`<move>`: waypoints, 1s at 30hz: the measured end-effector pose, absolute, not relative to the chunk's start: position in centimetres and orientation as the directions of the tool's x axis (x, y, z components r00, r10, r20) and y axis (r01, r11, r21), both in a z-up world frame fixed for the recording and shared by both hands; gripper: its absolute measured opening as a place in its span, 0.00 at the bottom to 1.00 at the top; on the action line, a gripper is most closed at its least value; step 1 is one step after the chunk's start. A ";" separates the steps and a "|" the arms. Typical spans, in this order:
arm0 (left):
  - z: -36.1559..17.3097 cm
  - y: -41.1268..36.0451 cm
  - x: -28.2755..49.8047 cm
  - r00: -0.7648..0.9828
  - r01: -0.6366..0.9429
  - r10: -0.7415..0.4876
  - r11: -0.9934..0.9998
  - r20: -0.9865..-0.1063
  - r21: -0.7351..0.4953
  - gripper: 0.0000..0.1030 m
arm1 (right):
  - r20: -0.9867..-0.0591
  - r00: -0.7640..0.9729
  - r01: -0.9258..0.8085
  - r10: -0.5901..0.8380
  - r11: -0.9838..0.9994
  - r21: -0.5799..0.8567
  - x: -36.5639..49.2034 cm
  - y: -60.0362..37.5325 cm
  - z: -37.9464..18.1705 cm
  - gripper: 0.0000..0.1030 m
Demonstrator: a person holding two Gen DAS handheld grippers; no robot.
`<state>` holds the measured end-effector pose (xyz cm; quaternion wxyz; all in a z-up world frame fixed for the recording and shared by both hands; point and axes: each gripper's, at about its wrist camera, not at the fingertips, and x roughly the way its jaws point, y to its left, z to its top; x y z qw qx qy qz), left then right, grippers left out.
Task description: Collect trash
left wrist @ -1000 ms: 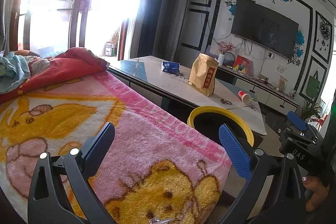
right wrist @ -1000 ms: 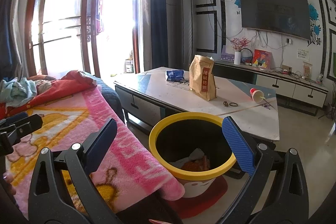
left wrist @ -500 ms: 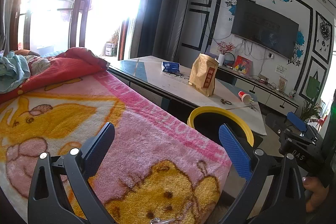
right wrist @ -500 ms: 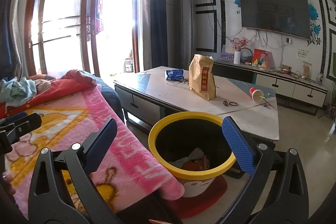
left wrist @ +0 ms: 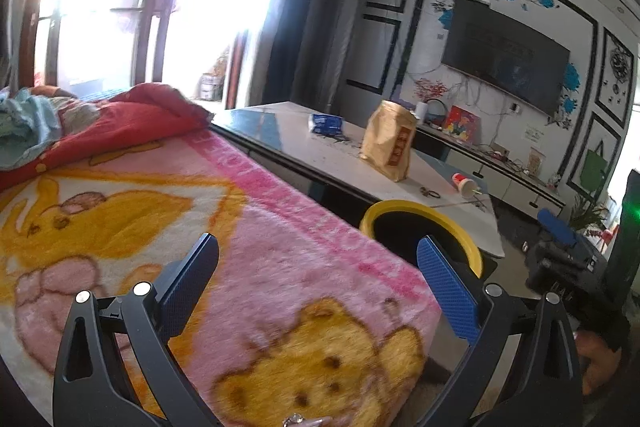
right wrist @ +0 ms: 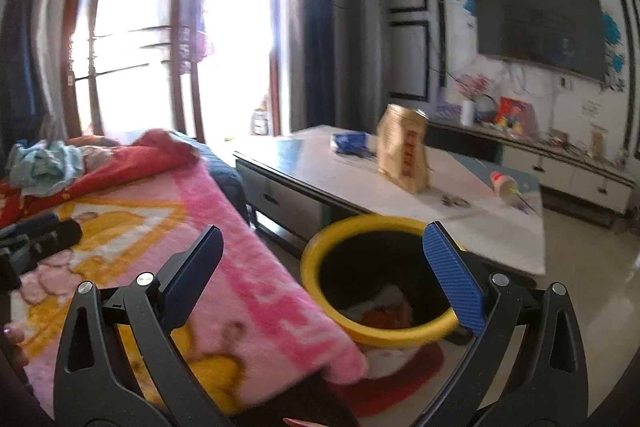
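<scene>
Nearest the cameras, both tools were seen spread wide and empty: the left hand-held gripper (left wrist: 318,269) was held over the pink cartoon blanket (left wrist: 248,267) on the bed, and the right hand-held gripper (right wrist: 324,263) was held between the blanket's edge and the yellow-rimmed trash bin (right wrist: 320,247). Nothing was gripped by either one.

Just beyond the bed's corner the trash bin was found standing on the floor, close against the front of the desk (right wrist: 516,239). Some crumpled white and orange scraps (right wrist: 384,311) were already seen lying in its bottom. Because the bin was tucked beside the overhanging blanket, it was judged that a careless reach could catch the fabric or knock the bin's rim and tip it.

Farther off, on the desk, the remaining candidates for trash were seen: a tan paper bag (right wrist: 404,155) standing upright, a blue packet (right wrist: 350,142) behind it, and a small red-and-white cup (right wrist: 502,183) lying on its side near the far right edge, with what looked like a straw at its mouth. A small dark item (right wrist: 454,202) lay between bag and cup; what it was could not be told.

The bag was judged tall and light, so it could be toppled or crushed if pinched high or off-centre. The cup, being round and on its side near the edge, could be rolled off the desk by a glancing touch. The right-wrist view was blurred, so an approach misjudged in haste was thought possible.
</scene>
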<state>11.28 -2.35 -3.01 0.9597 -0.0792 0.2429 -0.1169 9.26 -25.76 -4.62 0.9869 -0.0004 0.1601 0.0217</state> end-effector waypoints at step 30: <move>-12.8 41.4 2.9 0.320 -0.842 0.489 0.540 -0.811 -0.007 0.95 | -0.820 0.341 -0.804 0.461 0.595 0.001 9.6 25.3 -15.4 0.91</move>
